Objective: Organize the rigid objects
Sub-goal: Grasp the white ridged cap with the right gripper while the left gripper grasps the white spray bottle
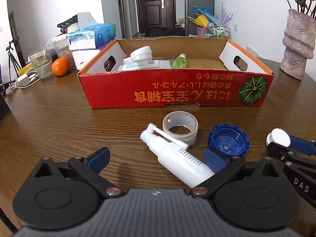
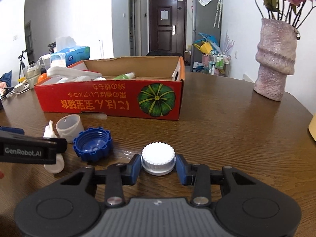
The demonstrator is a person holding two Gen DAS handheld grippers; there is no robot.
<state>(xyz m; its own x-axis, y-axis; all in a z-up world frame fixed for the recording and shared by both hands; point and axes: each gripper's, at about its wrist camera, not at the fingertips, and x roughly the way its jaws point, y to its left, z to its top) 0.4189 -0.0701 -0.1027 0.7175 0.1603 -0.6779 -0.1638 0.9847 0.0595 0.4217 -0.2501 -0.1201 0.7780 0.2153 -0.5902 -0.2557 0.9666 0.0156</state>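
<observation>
White cap (image 2: pixel 158 158) sits on the table (image 2: pixel 227 138), clamped by the right gripper (image 2: pixel 158 166); only the left view shows the left gripper (image 1: pixel 158 159) spread wide around the spray bottle (image 1: pixel 177 156).

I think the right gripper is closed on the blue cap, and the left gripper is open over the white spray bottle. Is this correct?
Not quite. The right gripper is closed on the white cap, not the blue cap, which lies free on the table; the right wrist view shows this. The left gripper is indeed open over the white spray bottle.
</observation>
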